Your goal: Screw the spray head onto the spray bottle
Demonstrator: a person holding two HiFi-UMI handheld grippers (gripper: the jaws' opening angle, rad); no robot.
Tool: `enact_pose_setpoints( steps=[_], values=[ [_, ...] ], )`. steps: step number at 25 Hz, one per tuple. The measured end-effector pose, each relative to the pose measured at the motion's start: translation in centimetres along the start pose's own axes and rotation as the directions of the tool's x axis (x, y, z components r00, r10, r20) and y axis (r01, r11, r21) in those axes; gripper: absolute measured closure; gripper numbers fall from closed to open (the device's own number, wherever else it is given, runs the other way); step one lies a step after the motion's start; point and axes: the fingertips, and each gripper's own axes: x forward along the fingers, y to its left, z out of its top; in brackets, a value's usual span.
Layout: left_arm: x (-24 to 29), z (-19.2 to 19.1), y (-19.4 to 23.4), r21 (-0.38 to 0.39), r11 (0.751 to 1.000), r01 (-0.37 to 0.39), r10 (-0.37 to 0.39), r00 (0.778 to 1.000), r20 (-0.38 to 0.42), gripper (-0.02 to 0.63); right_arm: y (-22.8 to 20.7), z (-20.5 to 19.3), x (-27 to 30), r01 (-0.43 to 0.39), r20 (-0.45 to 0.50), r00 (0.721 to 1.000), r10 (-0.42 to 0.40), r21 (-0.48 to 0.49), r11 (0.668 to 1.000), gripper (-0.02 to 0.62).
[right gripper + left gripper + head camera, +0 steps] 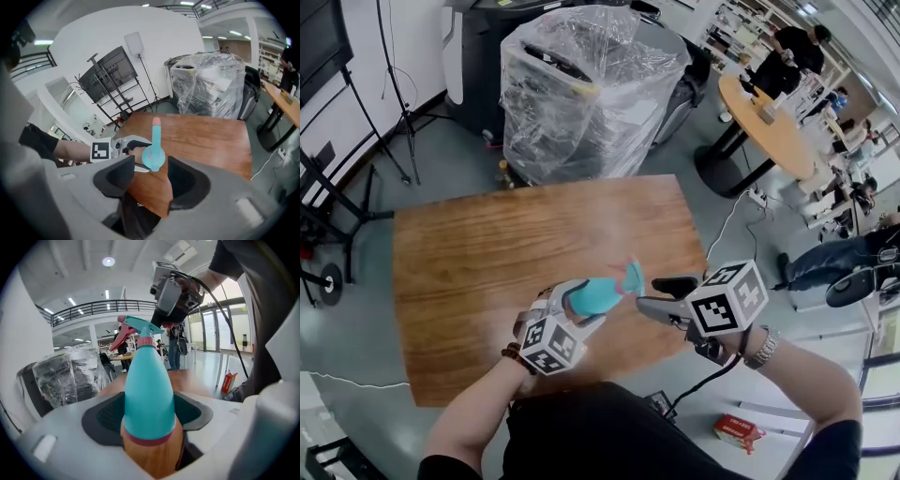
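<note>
1. Wood counter (487, 272) takes up the middle of the head view. Behind it stands a plastic-wrapped machine (581, 84). Further right is a round table (769, 131) with a person (794, 47) standing at it. A red box (738, 430) lies on the floor by my right arm.
2. My left tongs (577, 302) are clamped on the spray bottle (595, 295), with a pad on each side of its teal body. The bottle is tilted over the counter's near edge, neck toward my other hand.
3. The spray head (628, 275) sits on the bottle neck. It is teal with a pink trigger and a pink collar. How far it is threaded, I can't tell.
4. My right tongs (661, 295) are released, jaws spread. Their tips are just beside the spray head, with neither pad pressing it.
5. Only the left gripper view shows the collar close up, the right tongs looming behind the head, and a balcony railing (103, 305). Only the right gripper view shows the head end-on with the trigger pointing away across the counter, plus screens (105, 75) on a stand by the wall.
6. The bottle is opaque, so its contents can't be told.
</note>
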Motion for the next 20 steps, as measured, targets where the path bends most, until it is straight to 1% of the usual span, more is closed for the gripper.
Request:
enact_pose_setpoints(
  steps=[3, 6, 9, 12, 14, 17, 20],
  values=[
    [1.3, -1.5, 1.4, -0.102, 0.994, -0.03, 0.031, 0.999, 0.012, 0.255, -0.2, 0.5, -0.3, 0.043, 0.034, 0.999, -0.04, -0.078, 0.996, 0.388],
    [2.7, -3.2, 2.6, -0.153, 0.986, -0.06, 0.059, 0.998, -0.013, 0.255, -0.3, 0.8, -0.5, 0.081, 0.09, 0.994, -0.068, -0.141, 0.987, 0.388],
    [4.1, -4.5, 3.5, -0.174, 0.981, -0.081, 0.076, 0.996, -0.037, 0.255, -0.2, 0.7, -0.5, 0.133, 0.14, 0.985, -0.104, -0.218, 0.967, 0.39],
    [5.3, -5.4, 4.2, -0.188, 0.978, -0.094, 0.086, 0.995, -0.05, 0.255, 0.3, 0.0, 0.1, 0.18, 0.154, 0.978, -0.138, -0.315, 0.932, 0.391],
    [6.0, -5.8, 4.5, -0.19, 0.976, -0.103, 0.096, 0.994, -0.047, 0.255, 0.9, -0.7, 0.8, 0.192, 0.149, 0.978, -0.144, -0.383, 0.904, 0.408],
    [7.0, -6.5, 4.7, -0.182, 0.977, -0.112, 0.106, 0.993, -0.046, 0.255, 1.8, -1.8, 1.8, 0.199, 0.162, 0.977, -0.14, -0.453, 0.869, 0.459],
    [7.2, -7.0, 4.9, -0.176, 0.977, -0.119, 0.114, 0.993, -0.043, 0.255, 2.2, -2.7, 2.4, 0.195, 0.159, 0.978, -0.134, -0.481, 0.855, 0.48]
  ],
)
